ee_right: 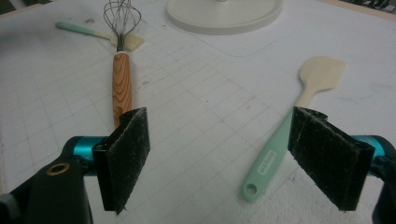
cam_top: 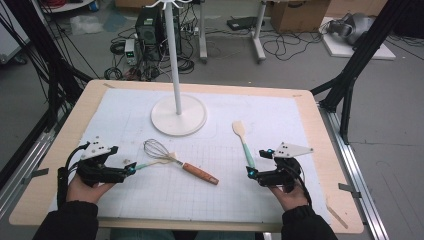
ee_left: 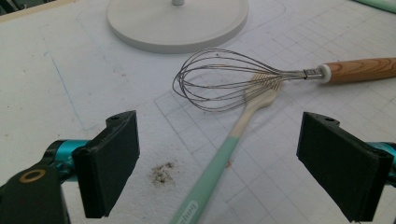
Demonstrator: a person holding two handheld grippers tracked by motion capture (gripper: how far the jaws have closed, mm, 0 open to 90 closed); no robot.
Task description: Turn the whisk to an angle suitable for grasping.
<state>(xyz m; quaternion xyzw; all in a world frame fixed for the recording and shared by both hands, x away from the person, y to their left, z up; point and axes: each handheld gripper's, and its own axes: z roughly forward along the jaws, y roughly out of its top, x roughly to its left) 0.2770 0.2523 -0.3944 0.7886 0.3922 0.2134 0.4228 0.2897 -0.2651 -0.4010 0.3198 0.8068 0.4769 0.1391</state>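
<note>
The desk [cam_top: 65,150] fills the middle of the high view, a pale wooden top with a white gridded mat [cam_top: 200,185] over most of it. On the mat, upper centre of the frame, stands a white stand [cam_top: 178,115] with a round base and a thin upright pole.

Left of centre lies a whisk [cam_top: 170,160], wire head to the left and wooden handle slanting down to the right. In the left gripper view its wires [ee_left: 219,79] lie over the cream head of a fork [ee_left: 224,149], whose mint handle runs down toward the bottom edge between the two pads; whether the prongs touch the wires is hard to tell. A small dark smudge [ee_left: 162,172] marks the mat just left of that handle.

Right of centre lies a spatula [cam_top: 243,142], cream blade toward the top of the frame, mint handle pointing down.

The left tool [cam_top: 131,171] sits at lower left of the high view, held in a hand [cam_top: 85,190], its jaws wide apart with the end of the fork handle between them. The right tool [cam_top: 250,173] sits at lower right, held in the other hand [cam_top: 290,195]; its jaws are also wide apart, and in the right gripper view the spatula handle [ee_right: 266,163] lies on the mat just inside the right-hand pad [ee_right: 327,154], apparently apart from it.
</note>
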